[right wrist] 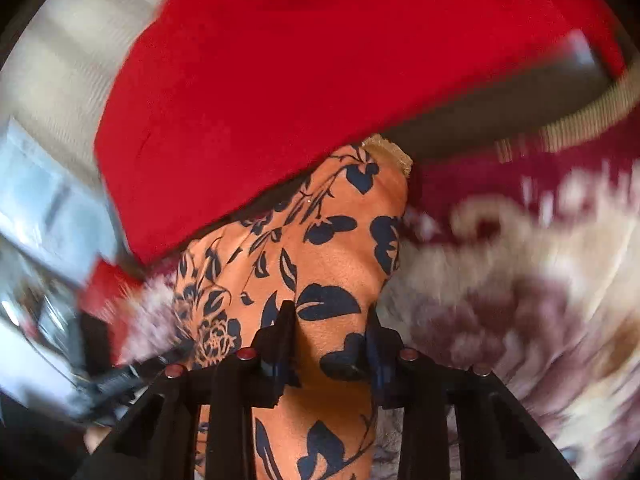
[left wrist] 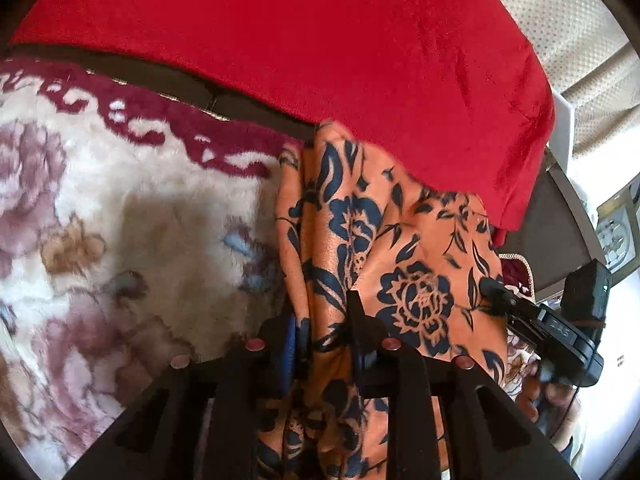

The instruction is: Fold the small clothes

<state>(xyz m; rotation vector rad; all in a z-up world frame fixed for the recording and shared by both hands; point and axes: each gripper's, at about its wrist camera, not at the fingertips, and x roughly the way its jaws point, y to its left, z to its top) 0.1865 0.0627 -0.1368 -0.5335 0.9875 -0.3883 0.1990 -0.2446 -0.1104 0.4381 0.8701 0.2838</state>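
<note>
An orange garment with dark blue flowers [left wrist: 400, 248] hangs bunched between both grippers above a fluffy floral blanket [left wrist: 120, 220]. My left gripper [left wrist: 324, 312] is shut on the garment's left fold, cloth running between its fingers. The right gripper [left wrist: 520, 304] shows at the right of the left wrist view, gripping the garment's other edge. In the right wrist view my right gripper [right wrist: 328, 328] is shut on the same orange garment [right wrist: 328, 240], which rises to a gold-trimmed end [right wrist: 390, 152]. That view is motion-blurred.
A large red plush cloth [left wrist: 320, 48] lies behind the garment, also in the right wrist view [right wrist: 280, 80]. A cream dotted fabric [left wrist: 560, 40] is at the far right. The blanket's maroon border [right wrist: 500, 184] runs along the back.
</note>
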